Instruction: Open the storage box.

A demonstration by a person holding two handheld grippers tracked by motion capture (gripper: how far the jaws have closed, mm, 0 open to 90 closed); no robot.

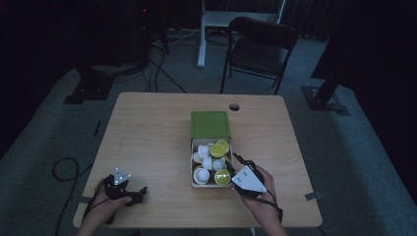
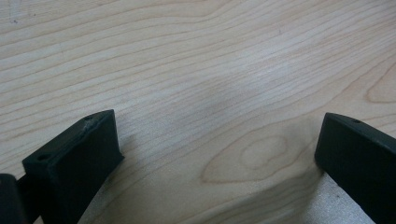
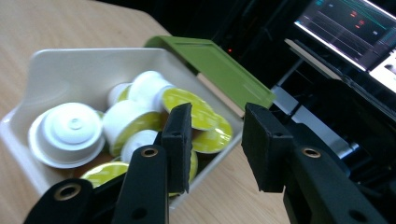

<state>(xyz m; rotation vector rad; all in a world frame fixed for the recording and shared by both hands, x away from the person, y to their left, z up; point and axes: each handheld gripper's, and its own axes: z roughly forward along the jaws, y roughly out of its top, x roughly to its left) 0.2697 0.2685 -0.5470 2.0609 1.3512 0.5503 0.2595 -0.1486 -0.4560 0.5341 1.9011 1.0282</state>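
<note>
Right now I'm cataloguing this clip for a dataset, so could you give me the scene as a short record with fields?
surface: wooden table
container: white box with its green lid swung open behind it
contents: white coffee capsules with yellow-green foil tops, piled loosely
left gripper: on the table at the near left, jaws apart, nothing between them
right gripper: at the box's right wall, jaws narrowly apart, nothing between them
background: black chair beyond the table
</note>
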